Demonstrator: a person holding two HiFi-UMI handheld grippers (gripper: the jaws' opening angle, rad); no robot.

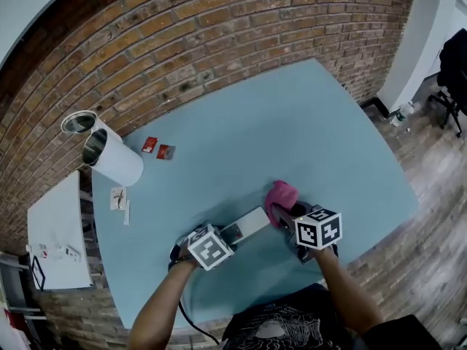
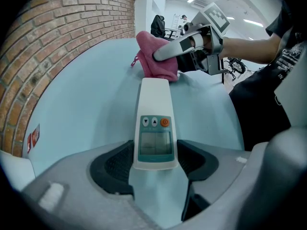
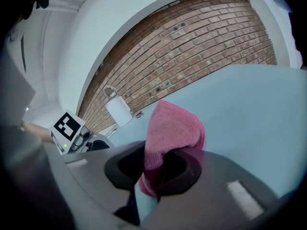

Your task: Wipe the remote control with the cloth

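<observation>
The white remote control (image 2: 154,123) lies on the pale blue table (image 1: 292,122), with its screen and orange button facing up. My left gripper (image 2: 154,163) is shut on its near end, a dark pad pressing each side. In the head view the remote control (image 1: 246,226) runs from my left gripper (image 1: 228,235) toward the pink cloth (image 1: 281,194). My right gripper (image 3: 156,172) is shut on the pink cloth (image 3: 173,128), which bulges out ahead of the jaws. The cloth (image 2: 156,56) rests at the remote's far tip, with my right gripper (image 2: 165,51) behind it.
A white cylinder bin (image 1: 111,155) lies at the table's far left, beside small red packets (image 1: 157,148) and paper slips (image 1: 119,199). A brick wall (image 1: 219,35) lines the far side. A white side table (image 1: 57,232) stands to the left. Wood floor (image 1: 430,217) lies to the right.
</observation>
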